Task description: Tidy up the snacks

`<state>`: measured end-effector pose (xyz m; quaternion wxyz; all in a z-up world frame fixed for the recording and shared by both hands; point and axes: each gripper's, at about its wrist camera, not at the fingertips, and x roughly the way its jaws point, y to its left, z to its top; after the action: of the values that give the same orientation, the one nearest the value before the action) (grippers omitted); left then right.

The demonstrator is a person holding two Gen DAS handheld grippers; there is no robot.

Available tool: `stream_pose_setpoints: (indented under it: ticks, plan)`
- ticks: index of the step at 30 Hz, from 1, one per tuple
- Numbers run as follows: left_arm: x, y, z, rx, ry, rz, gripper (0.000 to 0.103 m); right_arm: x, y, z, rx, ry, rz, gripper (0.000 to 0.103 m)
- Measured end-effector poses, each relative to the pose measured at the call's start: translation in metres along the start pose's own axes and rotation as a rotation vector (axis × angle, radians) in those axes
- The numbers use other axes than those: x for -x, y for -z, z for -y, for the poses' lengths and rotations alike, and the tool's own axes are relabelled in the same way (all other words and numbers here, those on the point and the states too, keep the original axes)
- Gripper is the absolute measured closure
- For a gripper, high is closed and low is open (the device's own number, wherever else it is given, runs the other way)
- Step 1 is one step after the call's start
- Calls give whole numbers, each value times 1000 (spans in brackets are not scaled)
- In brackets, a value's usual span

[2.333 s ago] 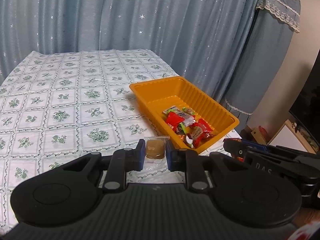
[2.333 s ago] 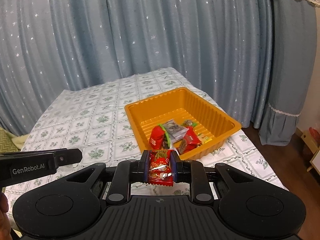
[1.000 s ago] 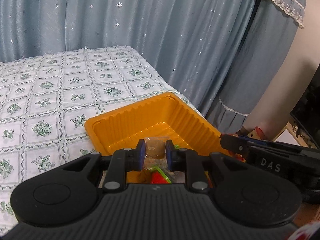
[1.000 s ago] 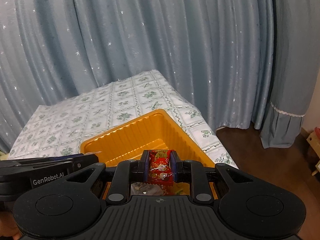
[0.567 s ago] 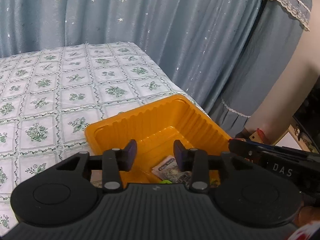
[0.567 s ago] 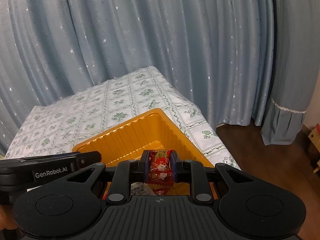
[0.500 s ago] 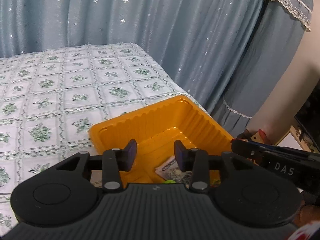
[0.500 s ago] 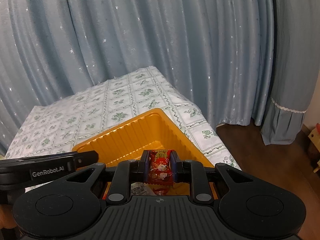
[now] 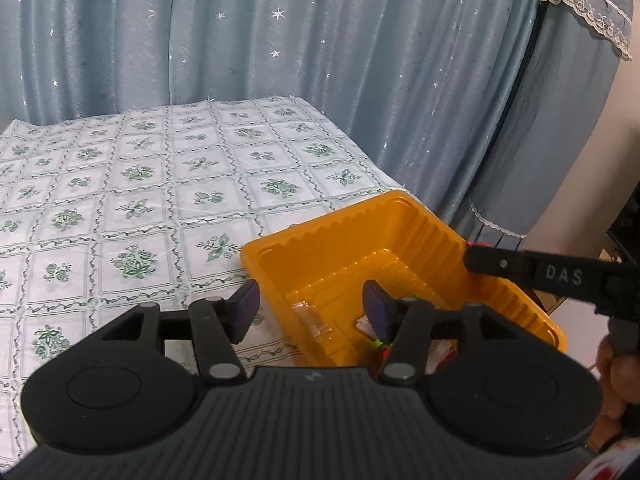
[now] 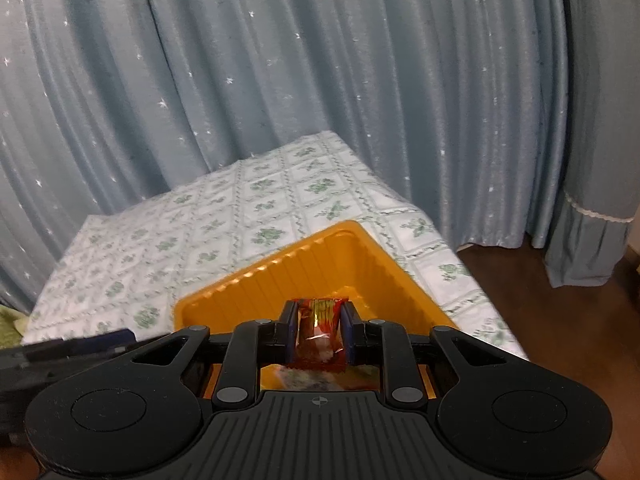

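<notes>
Your right tongs (image 10: 319, 334) pinched the red snack (image 10: 319, 330) upright directly above the orange tray (image 10: 256, 280), while your left tongs (image 9: 312, 306), just opening and empty, stood spread over its near-left rim.

The left claw (image 9: 311, 307) is matte black: a ribbed housing with two round discs at its sides, and angled link arms pinned with silver-grey round screws. Its fingers carry dark blue pads (image 9: 247, 304). The right claw (image 10: 319, 334) has the same black ribbed body, twin discs, grey pivot screws and blue pads, plus a small crosshair mark at the centre of its front edge. Seen from the left wrist, its black finger bears pale lettering "DAS".
</notes>
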<state>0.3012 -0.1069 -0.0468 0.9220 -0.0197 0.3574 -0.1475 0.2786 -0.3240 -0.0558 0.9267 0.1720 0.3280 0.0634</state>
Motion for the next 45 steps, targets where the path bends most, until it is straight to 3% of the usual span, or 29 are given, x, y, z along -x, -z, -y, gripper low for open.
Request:
stream_pose_setpoints:
  ticks: [2,3,4,7,9,18,26,34,45]
  plan:
    - [4,1,-2,-1,-4,3,40,-2,-2,0,-17,-22,3,72]
    - [6,2,-3,-3,-7,3,36,-2,-3,1,-29,-16,8,51]
    - [8,3,-4,-2,-13,5,35,-1,-3,2,-42,-14,17,42]
    - [17,8,-7,11,-28,16,26,5,-3,6,-65,-23,27,42]
    - [24,12,-9,23,-36,24,16,11,-2,8,-68,-13,27,42]
    - [59,32,3,50,-55,23,0,55,17,14,-108,14,18,42]
    - [105,46,19,64,-60,37,0,100,36,4,-105,29,12,39]
    - [152,62,25,76,-85,68,0,145,53,-15,-80,29,28,21]
    - [200,87,21,117,-136,54,0,194,79,-37,-21,70,21,18]
